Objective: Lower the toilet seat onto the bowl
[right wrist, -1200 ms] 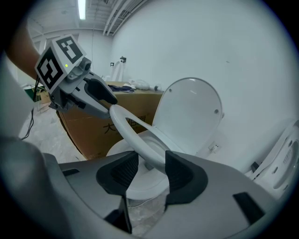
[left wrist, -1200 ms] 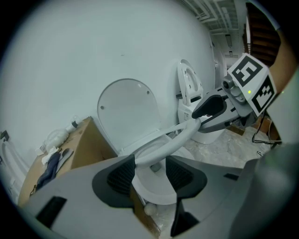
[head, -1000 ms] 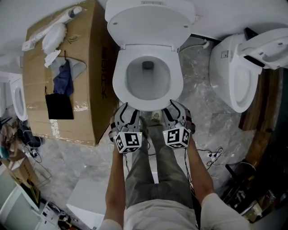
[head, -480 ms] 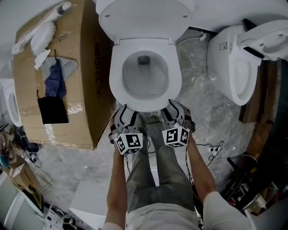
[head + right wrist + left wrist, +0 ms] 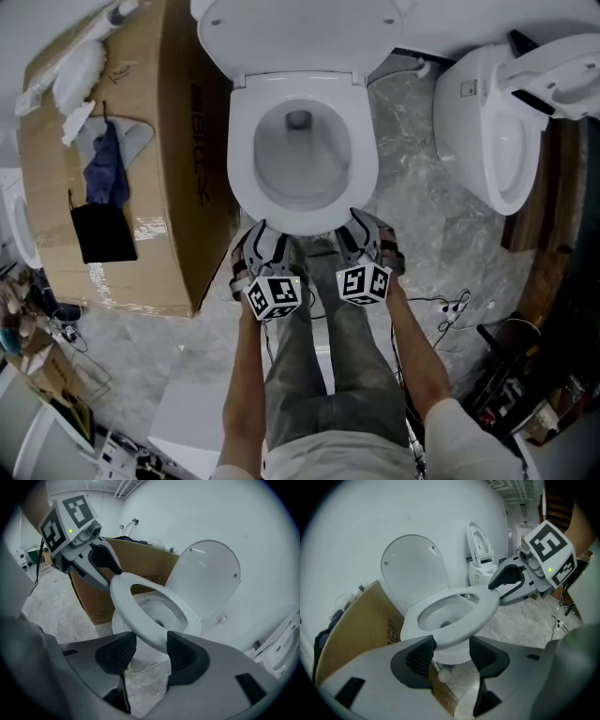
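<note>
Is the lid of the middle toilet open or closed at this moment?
Open. The lid stands upright behind the seat, and the inside of the bowl is visible from above.

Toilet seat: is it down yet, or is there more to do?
Mostly done: the toilet seat lies over the bowl, with the lid upright behind. In hand: the left gripper and right gripper each straddle its front rim, their jaws having just been opening, pads not clamped. Left: draw both grippers away. Whether the seat fully rests on the bowl, I cannot tell.
</note>
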`<state>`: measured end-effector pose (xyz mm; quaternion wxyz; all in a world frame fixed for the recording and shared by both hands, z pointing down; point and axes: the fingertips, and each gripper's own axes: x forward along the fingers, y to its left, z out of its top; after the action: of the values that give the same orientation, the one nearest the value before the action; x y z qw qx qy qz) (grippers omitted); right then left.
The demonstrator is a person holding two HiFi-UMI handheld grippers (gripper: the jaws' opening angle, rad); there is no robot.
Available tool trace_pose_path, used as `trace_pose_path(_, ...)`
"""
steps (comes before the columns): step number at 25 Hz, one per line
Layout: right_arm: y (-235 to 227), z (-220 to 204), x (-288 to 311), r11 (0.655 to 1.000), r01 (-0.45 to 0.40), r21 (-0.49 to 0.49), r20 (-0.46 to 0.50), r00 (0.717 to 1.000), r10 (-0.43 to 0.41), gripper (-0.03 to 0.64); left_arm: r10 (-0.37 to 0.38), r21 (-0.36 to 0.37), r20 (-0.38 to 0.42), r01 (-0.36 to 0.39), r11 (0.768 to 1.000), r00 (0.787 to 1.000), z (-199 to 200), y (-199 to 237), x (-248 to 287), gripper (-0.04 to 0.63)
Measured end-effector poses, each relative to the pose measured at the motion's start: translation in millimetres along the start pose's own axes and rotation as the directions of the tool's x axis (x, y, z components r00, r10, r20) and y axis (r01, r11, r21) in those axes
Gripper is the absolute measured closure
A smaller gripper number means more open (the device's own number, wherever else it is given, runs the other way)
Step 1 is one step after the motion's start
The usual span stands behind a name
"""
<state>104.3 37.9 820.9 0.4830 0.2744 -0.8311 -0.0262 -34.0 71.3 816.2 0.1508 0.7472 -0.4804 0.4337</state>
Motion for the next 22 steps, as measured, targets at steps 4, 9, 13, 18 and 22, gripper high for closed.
trace_pose_path(4, 8.4, -9.9, 9.0, 1.000, 0.006, -0.016, -0.014, 1.000, -0.007, 0.414, -0.004, 0.019, -0.015, 0.004, 1.000, 1.000, -12.3, -6.8, 9.3, 0.347)
trace_pose_path(9, 17.1, -20.8, 20.0, 0.999, 0.018, -0.034, -0.026, 0.999, -0.019, 0.410, 0.004, 0.033, -0.034, -0.002, 0.999, 0.999, -24.9, -13.0, 20.3, 0.345)
trace_pose_path(13, 24.8, -32.3, 29.9, 0.998, 0.024, -0.055, -0.035, 0.999, -0.026, 0.407, 0.007, 0.045, -0.047, -0.005, 0.999, 0.999, -36.9, -20.7, 31.4, 0.345)
trace_pose_path(18, 34.3, -44.7, 44.7, 0.996, 0.043, -0.076, -0.054, 0.997, -0.047, 0.403, 0.003, 0.061, -0.054, 0.000, 0.998, 0.999, -52.4, -27.0, 45.6, 0.344)
trace_pose_path(22, 39.8, -51.4, 52.5, 0.995, 0.044, -0.084, -0.077, 0.996, -0.051, 0.400, -0.008, 0.071, -0.064, 0.013, 0.997, 0.998, -61.8, -31.8, 54.3, 0.344)
